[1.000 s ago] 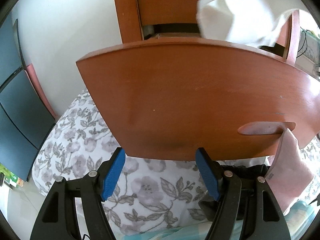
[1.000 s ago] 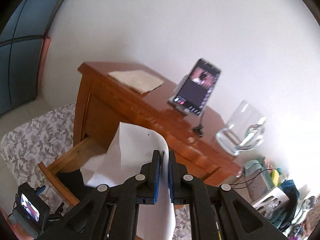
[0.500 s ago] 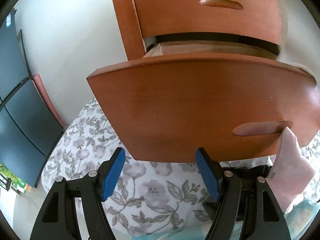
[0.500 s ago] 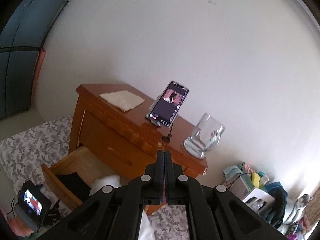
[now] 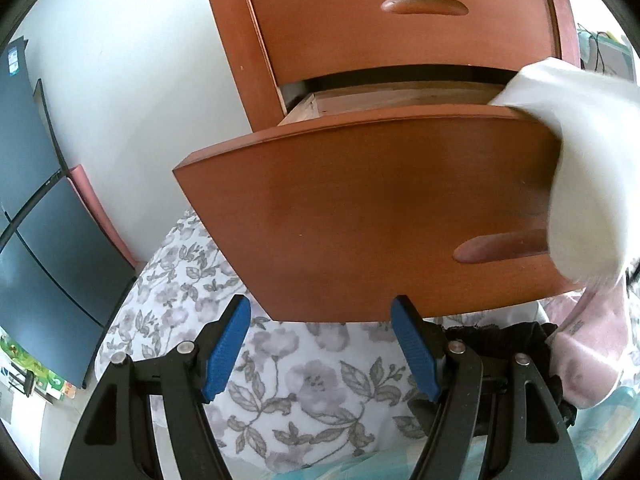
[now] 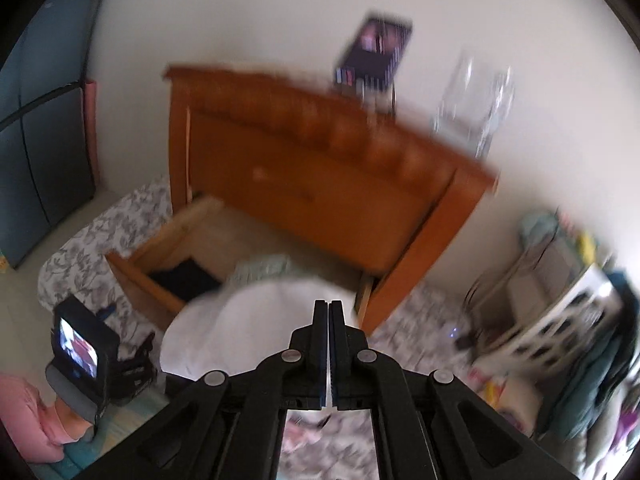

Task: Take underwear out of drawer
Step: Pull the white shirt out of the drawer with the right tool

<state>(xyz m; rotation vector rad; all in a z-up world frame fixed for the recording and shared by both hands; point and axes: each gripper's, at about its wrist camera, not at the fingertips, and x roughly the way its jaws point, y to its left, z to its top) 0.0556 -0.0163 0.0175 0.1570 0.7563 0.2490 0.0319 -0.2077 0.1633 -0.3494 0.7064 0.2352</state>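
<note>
White underwear out over the open drawer.

The underwear [image 6: 256, 320] is a plain white, soft, crumpled cloth, blurred; it hangs just ahead of and below the right claw [image 6: 329, 312], whose jaws are pressed together with a sliver of white between them. It drapes across the drawer [image 5: 380, 208] front's far right. The left claw [image 5: 320, 344] gapes empty below that front.

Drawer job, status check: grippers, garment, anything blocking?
Left gripper open, empty. Right gripper shut on white garment. Drawer open; dark item inside. Nothing blocking.
</note>
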